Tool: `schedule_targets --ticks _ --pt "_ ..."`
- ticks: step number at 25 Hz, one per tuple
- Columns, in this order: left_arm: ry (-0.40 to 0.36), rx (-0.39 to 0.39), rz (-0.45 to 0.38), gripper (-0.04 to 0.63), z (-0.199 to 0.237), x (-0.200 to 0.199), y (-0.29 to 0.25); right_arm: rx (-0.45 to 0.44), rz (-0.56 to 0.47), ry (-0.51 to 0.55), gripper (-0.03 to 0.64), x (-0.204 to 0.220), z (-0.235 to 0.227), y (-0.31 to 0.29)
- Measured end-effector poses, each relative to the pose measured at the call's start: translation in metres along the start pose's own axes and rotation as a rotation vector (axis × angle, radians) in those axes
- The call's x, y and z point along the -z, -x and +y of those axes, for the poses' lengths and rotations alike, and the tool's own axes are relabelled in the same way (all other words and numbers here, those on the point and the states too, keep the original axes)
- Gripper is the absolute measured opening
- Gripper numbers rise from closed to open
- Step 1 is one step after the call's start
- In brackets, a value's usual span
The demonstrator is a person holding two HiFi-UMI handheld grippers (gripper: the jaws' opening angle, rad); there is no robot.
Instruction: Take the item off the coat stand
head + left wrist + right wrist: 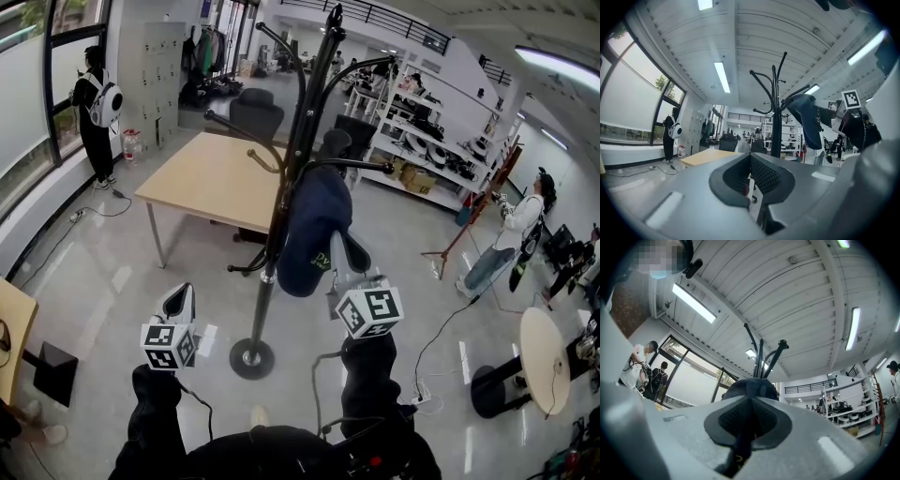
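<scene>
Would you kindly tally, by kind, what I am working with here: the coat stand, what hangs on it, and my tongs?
Coat stand: 1
Cap, dark blue, hanging on the stand: 1
Tongs: 2, namely left tongs, empty, and right tongs, closed on the cap
Total: 4

The coat stand (263, 305) is black metal, smooth and faintly shiny, and the cap (314, 230) is dark navy cloth, matt. At ten o'clock from its base, the table (206, 178) has a pale wooden top, and the grey floor (112, 291) is glossy.
</scene>
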State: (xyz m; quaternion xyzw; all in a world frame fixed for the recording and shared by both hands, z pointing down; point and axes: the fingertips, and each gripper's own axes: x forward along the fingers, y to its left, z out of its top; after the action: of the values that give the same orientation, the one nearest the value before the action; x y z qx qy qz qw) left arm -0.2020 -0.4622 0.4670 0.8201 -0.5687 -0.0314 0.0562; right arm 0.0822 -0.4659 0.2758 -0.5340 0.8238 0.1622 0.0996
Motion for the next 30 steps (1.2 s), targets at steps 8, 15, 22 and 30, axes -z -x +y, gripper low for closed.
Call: schedule_targets --ticks 8,15,22,30 --pt "0.0 0.006 -0.007 0.003 -0.004 0.0 0.003 0.013 -0.021 0.014 0.011 -0.014 -0.004 0.006" --pt "0.013 0.006 0.001 0.003 -0.004 0.006 0.007 0.029 -0.024 0.02 0.011 -0.019 -0.006 0.01" --pt "0.019 0.001 0.003 0.003 -0.005 0.01 0.012 0.035 -0.034 0.023 0.011 -0.025 -0.007 0.014" --pt "0.025 -0.014 0.0 0.003 0.001 0.011 0.016 0.047 -0.057 0.026 0.011 -0.034 -0.009 0.02"
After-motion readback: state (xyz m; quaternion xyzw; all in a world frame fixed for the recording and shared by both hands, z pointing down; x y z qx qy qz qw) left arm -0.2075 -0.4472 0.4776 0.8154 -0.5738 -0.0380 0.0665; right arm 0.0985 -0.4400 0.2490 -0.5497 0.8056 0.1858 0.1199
